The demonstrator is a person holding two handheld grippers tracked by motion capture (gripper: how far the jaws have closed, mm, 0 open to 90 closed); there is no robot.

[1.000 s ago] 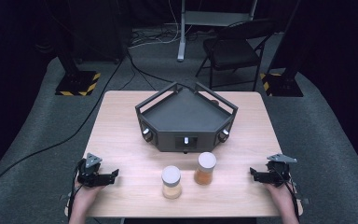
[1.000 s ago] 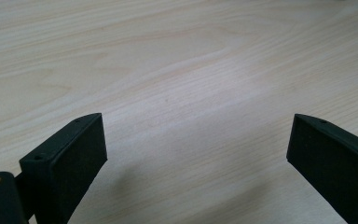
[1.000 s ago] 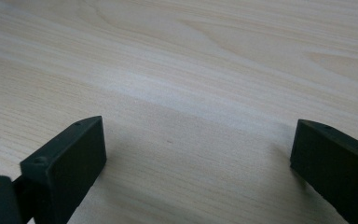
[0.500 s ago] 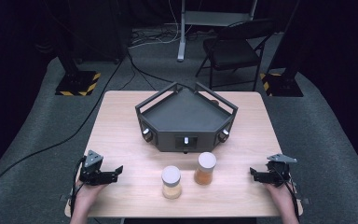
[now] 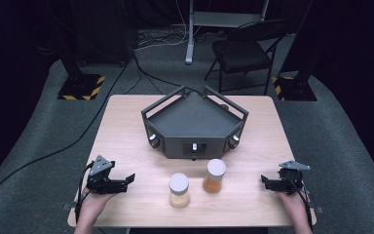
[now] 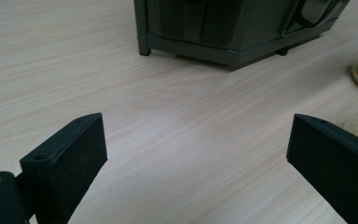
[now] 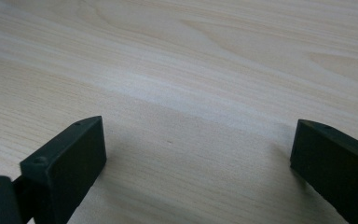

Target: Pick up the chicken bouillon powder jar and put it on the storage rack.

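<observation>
**Bottom corners of the high view: both grippers parked, jaws apart**

Left gripper (image 5: 126, 180) at lower left, right gripper (image 5: 266, 182) at lower right, both low over the desk (image 5: 126, 126), jaws spread, gripping nothing. Two jars at bottom centre: pale jar (image 5: 179, 190) nearer, orange jar (image 5: 214, 176) just beside it, in front of the dark tray (image 5: 195, 122). Grippers flank them well apart; looks like a neutral start pose.
</observation>
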